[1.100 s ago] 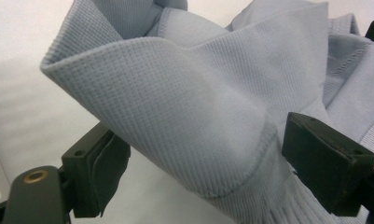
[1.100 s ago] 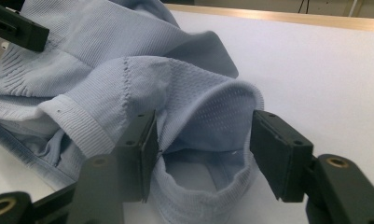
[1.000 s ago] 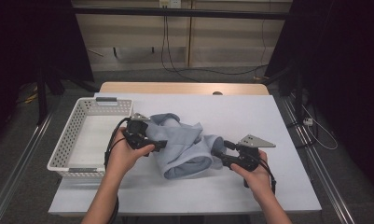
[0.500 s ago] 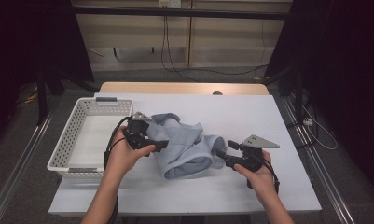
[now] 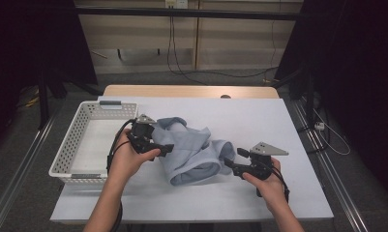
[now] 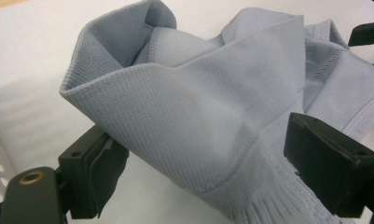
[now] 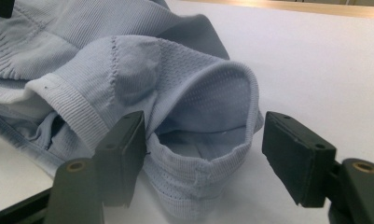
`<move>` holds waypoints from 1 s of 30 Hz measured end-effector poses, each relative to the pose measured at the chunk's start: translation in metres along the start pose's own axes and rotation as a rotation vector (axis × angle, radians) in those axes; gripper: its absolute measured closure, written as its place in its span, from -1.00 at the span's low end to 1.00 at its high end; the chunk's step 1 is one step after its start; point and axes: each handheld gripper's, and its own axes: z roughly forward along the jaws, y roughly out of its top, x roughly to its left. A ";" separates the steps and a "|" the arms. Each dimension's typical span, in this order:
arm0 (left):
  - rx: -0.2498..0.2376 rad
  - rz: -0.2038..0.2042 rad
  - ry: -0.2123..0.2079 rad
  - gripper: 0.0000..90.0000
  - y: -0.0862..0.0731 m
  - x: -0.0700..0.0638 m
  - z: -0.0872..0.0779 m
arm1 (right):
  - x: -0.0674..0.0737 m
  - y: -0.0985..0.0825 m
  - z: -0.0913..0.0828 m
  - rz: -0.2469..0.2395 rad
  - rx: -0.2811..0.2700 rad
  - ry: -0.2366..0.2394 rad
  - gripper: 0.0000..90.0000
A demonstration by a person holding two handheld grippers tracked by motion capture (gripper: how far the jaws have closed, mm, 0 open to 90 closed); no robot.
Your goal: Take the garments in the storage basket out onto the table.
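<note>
Lying bunched, pale blue garment (image 5: 194, 150) sits between both grippers' seemingly open jaws.

Garment (image 5: 194, 152): pale blue-grey all over, fine knit weave, ribbed band at the cuff, mesh-like dotted texture at the sleeve opening, matching stitching. Counter (image 5: 259, 121): white top, light wood strip along the far edge. Basket (image 5: 66, 157): white, perforated walls with small holes. Left hand-held gripper (image 5: 166, 147): black, grey plate on top. Right hand-held gripper (image 5: 229, 162): black, grey three-cornered plate. Floor: grey.
</note>
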 end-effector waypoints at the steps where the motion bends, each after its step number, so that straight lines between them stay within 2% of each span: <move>1: 0.006 0.006 0.000 -0.67 0.000 0.000 0.000 | 0.001 -0.001 0.001 -0.003 0.006 0.003 -0.36; 4: 0.015 0.029 0.003 -0.64 0.000 -0.003 0.006 | 0.003 -0.002 0.004 -0.018 0.024 0.008 -0.37; 5: 0.011 0.029 0.009 -0.49 0.000 -0.004 0.007 | 0.005 -0.004 0.007 -0.031 0.044 0.008 -0.38; 6: 0.017 0.044 -0.008 -0.36 -0.001 -0.004 0.009 | 0.005 -0.005 0.007 -0.035 0.047 0.010 -0.39; 8: 0.016 0.036 -0.012 -0.35 -0.001 -0.004 0.009 | 0.005 -0.005 0.007 -0.033 0.045 0.007 -0.39; 9: 0.018 0.040 -0.011 -0.19 -0.001 -0.004 0.010 | 0.004 -0.005 0.005 -0.033 0.040 0.004 -0.39; 10: 0.021 0.050 -0.015 -0.19 -0.001 -0.003 0.010 | 0.004 -0.005 0.005 -0.033 0.040 0.004 -0.39; 12: 0.013 0.043 -0.029 0.00 -0.001 -0.004 0.012 | 0.003 -0.005 0.003 -0.030 0.034 -0.003 -0.39; 13: 0.020 0.052 -0.038 0.08 -0.001 -0.003 0.013 | 0.002 -0.005 0.002 -0.027 0.035 -0.001 -0.39; 15: 0.018 0.060 -0.037 0.11 -0.001 -0.003 0.016 | 0.001 -0.006 0.001 -0.030 0.037 -0.002 -0.39; 17: 0.010 0.045 -0.052 0.35 -0.001 -0.002 0.018 | 0.001 -0.007 0.000 -0.031 0.045 -0.003 -0.38; 18: 0.004 0.050 -0.054 0.35 0.000 -0.001 0.019 | 0.001 -0.007 0.000 -0.031 0.045 -0.003 -0.38; 19: -0.009 0.050 -0.045 0.51 0.000 0.000 0.020 | 0.000 -0.008 -0.001 -0.031 0.047 -0.001 -0.37; 20: -0.017 0.052 -0.039 0.51 0.000 0.001 0.021 | 0.000 -0.008 -0.001 -0.031 0.047 -0.001 -0.37; 21: -0.037 0.047 -0.019 0.63 0.000 0.003 0.024 | 0.000 -0.008 -0.002 -0.039 0.052 -0.006 -0.37; 22: -0.037 0.047 -0.019 0.66 0.000 0.003 0.024 | 0.000 -0.008 -0.002 -0.039 0.052 -0.006 -0.37; 23: -0.044 0.042 0.001 0.67 0.000 0.004 0.027 | 0.001 -0.009 -0.003 -0.058 0.062 -0.016 -0.37; 27: -0.044 0.042 0.034 0.72 -0.001 0.006 0.035 | 0.003 -0.010 -0.003 -0.064 0.072 -0.013 -0.32; 30: -0.021 0.059 0.069 0.72 -0.002 0.008 0.043 | 0.004 -0.012 -0.001 -0.075 0.082 -0.028 -0.22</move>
